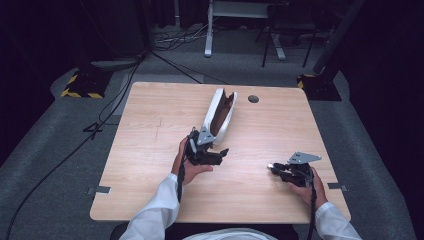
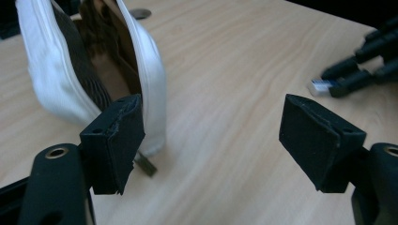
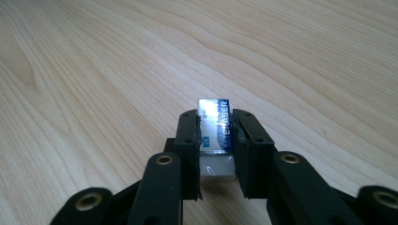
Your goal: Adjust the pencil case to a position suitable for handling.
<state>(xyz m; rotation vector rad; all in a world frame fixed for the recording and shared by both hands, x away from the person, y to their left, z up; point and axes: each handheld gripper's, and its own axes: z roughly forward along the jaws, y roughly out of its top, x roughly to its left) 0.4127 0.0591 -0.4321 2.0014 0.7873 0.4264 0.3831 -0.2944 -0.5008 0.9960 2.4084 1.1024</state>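
Observation:
A long white pencil case (image 1: 220, 114) with a dark lining lies unzipped on the wooden table (image 1: 150, 130), mouth facing up. My left gripper (image 1: 212, 152) stands open at the case's near end; in the left gripper view the case (image 2: 61, 79) rises just behind the left jaw, with its zipper pull (image 2: 146, 165) on the wood. My right gripper (image 1: 274, 169) sits low at the front right, shut on a small eraser (image 3: 215, 136) with a blue printed sleeve, which is clamped between the pads (image 3: 188, 140). The eraser (image 2: 321, 86) also peeks out in the left gripper view.
A round cable hole (image 1: 253, 99) sits near the table's far edge, right of the case. Cables (image 1: 75, 145) run over the grey floor at the left. Stand bases (image 1: 82, 85) and a metal frame (image 1: 240, 30) are beyond the table.

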